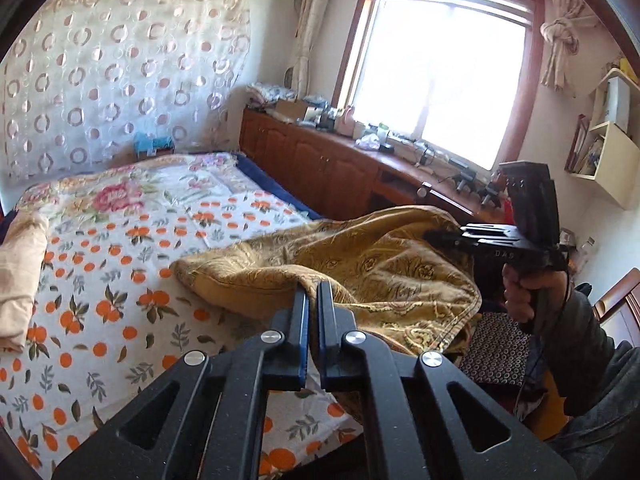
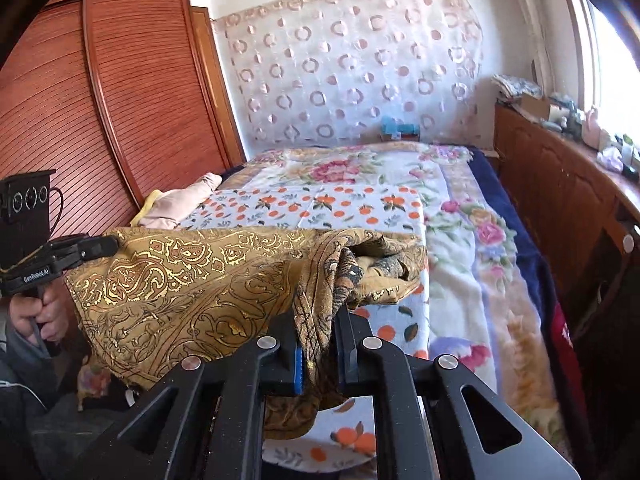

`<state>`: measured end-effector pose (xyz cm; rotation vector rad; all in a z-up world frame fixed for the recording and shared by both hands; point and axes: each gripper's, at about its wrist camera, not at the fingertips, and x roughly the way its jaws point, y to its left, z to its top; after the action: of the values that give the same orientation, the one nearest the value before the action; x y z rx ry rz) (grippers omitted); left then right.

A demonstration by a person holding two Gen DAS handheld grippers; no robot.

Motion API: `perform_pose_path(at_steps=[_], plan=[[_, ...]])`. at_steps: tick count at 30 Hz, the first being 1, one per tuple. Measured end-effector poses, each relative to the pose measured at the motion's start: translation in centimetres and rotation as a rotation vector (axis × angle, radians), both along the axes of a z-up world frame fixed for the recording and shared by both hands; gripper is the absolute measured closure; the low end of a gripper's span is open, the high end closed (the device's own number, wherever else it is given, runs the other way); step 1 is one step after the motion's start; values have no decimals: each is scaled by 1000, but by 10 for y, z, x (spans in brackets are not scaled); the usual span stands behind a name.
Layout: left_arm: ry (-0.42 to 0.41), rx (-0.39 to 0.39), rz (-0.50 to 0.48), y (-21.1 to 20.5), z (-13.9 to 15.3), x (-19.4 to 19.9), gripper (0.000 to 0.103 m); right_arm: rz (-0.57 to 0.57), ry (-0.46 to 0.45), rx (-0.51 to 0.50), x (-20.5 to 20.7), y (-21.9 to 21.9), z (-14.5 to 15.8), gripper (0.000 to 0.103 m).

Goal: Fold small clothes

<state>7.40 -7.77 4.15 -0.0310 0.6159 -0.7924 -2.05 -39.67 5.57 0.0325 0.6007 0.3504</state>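
A golden-brown paisley cloth hangs stretched between both grippers over the near end of the bed. My left gripper is shut on one edge of it. My right gripper is shut on a bunched edge of the same cloth. The right gripper shows in the left wrist view, gripping the cloth's far corner. The left gripper shows in the right wrist view, holding the other corner. Part of the cloth droops onto the orange-print sheet.
Folded pink clothes lie at the bed's left side, also in the right wrist view. A wooden cabinet with clutter runs under the window. A wooden wardrobe stands left of the bed. A floral blanket covers the bed's right.
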Motion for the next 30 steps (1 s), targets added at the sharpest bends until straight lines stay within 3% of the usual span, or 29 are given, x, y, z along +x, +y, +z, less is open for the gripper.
perform_pose_path(at_steps=[5, 18, 25, 30], plan=[[98, 11, 9, -1, -24, 18, 98, -37, 83, 20, 26, -2, -11, 92], [98, 33, 141, -9, -13, 104, 98, -141, 102, 77, 108, 10, 8, 92], [122, 11, 32, 0, -23, 47, 98, -93, 97, 58, 38, 8, -7, 92], [178, 60, -27, -1, -44, 1, 98, -92, 199, 92, -25, 4, -41, 92]])
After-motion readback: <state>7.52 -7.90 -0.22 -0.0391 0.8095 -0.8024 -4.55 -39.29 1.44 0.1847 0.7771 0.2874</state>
